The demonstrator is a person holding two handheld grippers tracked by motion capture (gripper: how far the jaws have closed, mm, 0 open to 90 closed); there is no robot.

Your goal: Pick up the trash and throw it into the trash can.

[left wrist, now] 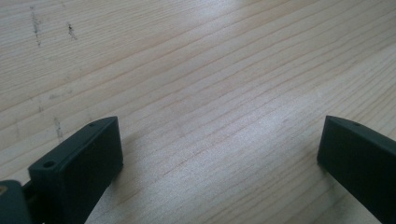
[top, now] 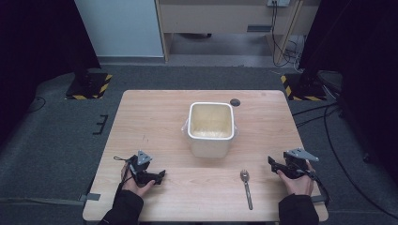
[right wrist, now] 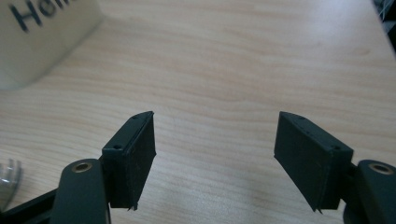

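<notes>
A white square container (top: pixel 211 128) stands open-topped in the middle of the wooden table (top: pixel 159 112); a corner of the container (right wrist: pixel 42 37) with dark lettering appears in the right gripper view. A metal spoon (top: pixel 246 187) lies near the front edge, bowl toward the container; part of the spoon (right wrist: pixel 8 179) peeks in at the lower left of the right gripper view. My left gripper (top: pixel 159 176) rests low at the front left, open over bare wood (left wrist: pixel 219 140). My right gripper (top: pixel 272 161) sits at the front right, just right of the spoon, open with nothing between its jaws (right wrist: pixel 215 154).
A small dark round mark (top: pixel 235 102) lies at the table's far edge behind the container. Grey carpet surrounds the table, with cables on the floor to the right and yellow-black striped stand bases (top: pixel 89 86) at both far corners.
</notes>
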